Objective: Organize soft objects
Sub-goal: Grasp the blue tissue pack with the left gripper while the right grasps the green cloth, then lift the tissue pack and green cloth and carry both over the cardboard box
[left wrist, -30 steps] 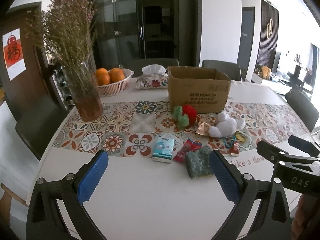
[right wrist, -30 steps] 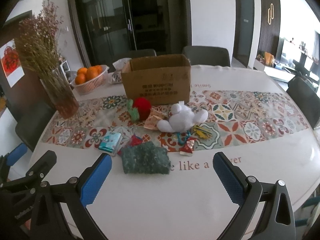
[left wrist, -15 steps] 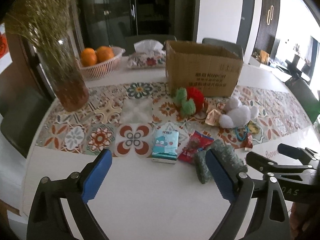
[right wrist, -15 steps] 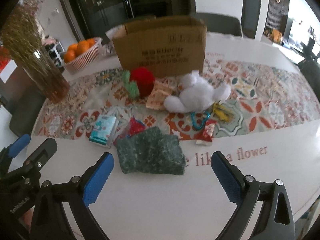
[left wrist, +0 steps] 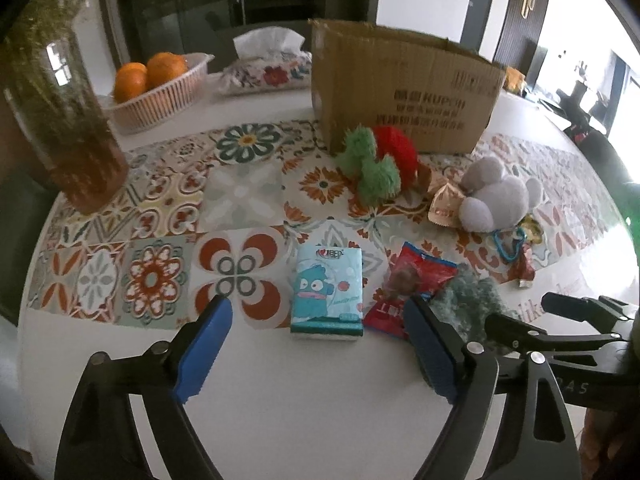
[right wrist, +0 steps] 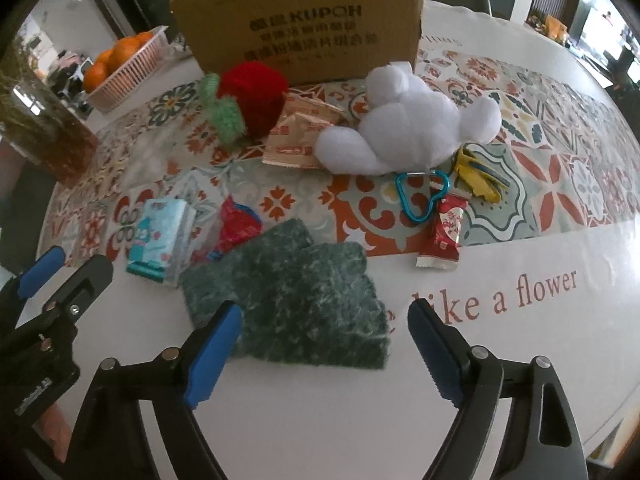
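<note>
A dark green fuzzy cloth (right wrist: 288,288) lies folded on the white table, and my right gripper (right wrist: 324,312) hovers over its near edge, jaws closing, pads not pressing it. My left gripper (left wrist: 316,308) hangs before a teal tissue packet (left wrist: 326,288), jaws closing with nothing gripped. Farther back lie a white plush (right wrist: 408,128) and a red and green plush (right wrist: 248,100) in front of an open cardboard box (right wrist: 304,20). In the left wrist view the green cloth (left wrist: 468,300) shows partly behind my right-hand finger.
A red snack packet (left wrist: 412,284), beige sachets (right wrist: 296,136), a blue carabiner (right wrist: 420,196), yellow keys (right wrist: 476,176) and a small red wrapper (right wrist: 444,232) litter the patterned runner. A glass vase (left wrist: 68,128), an orange basket (left wrist: 156,92) and a tissue pouch (left wrist: 268,68) stand at the back left.
Both grippers have come down and forward toward the objects, which now look larger. Both pairs of jaws have narrowed. No object has moved.
</note>
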Available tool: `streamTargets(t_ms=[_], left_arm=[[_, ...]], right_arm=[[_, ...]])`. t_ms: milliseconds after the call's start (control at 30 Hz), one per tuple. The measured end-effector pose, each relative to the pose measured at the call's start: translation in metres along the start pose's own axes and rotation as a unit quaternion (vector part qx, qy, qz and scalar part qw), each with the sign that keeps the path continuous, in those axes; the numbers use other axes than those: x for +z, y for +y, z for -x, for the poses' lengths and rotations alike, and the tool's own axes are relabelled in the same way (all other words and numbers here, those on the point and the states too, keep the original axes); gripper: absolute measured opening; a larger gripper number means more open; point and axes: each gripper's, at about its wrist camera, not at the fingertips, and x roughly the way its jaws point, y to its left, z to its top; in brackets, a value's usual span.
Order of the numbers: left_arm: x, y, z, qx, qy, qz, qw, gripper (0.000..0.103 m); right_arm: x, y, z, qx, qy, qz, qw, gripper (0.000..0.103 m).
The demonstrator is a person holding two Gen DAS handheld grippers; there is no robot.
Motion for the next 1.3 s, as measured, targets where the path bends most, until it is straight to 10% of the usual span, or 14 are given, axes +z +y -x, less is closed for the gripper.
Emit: streamTargets(t_ms=[800,1300], left_arm=[[0.003,0.000,-0.083,-0.028,0.075,0.020,0.9966,0.052],[-0.007,-0.016,-0.038,-0.001,0.043,0.021,0.9988,0.052]], right_arm=[[0.011,0.001,-0.043,0.036,0.037,0.015,0.999,0.049],[0.000,-0.015,-0.020,0.075,0.021,0.014,0.997,0.031]])
